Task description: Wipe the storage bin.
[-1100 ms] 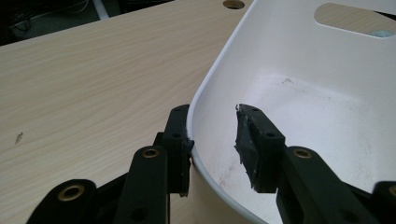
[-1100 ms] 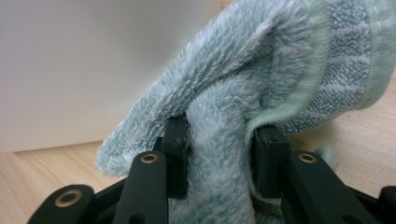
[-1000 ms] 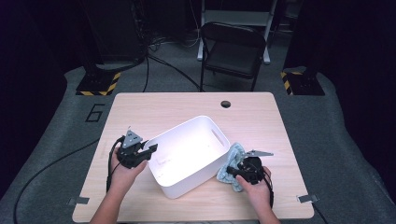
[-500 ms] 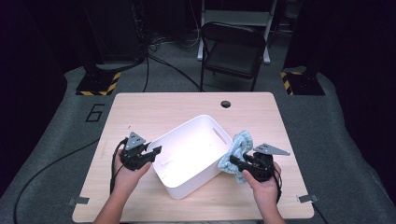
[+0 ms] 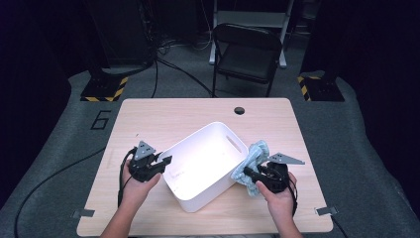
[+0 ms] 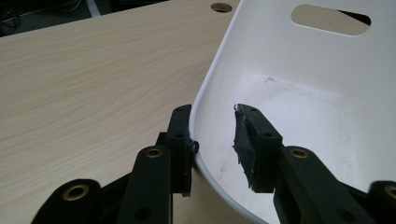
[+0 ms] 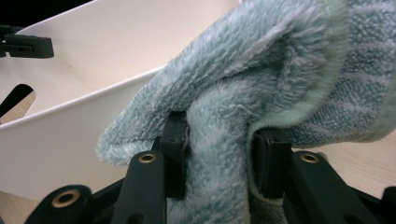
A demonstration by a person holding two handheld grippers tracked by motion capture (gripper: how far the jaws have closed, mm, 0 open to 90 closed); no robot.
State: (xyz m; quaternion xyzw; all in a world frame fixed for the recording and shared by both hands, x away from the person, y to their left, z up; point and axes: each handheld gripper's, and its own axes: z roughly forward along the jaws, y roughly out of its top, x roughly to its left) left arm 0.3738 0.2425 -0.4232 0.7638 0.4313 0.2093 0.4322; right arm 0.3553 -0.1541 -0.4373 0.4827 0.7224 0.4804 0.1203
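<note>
On a pale wooden table over grey carpet, my left gripper straddles the white plastic bin's rim, just narrowing yet unclamped; my right gripper grasps the fluffy blue-green towel beside its wall.

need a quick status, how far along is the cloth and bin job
Done: the right gripper has pinched the blue-green cloth and holds it off the table beside the white bin. In hand: the left gripper straddles the bin's rim, jaws just closing. Left: the cloth is not yet inside the bin.
</note>
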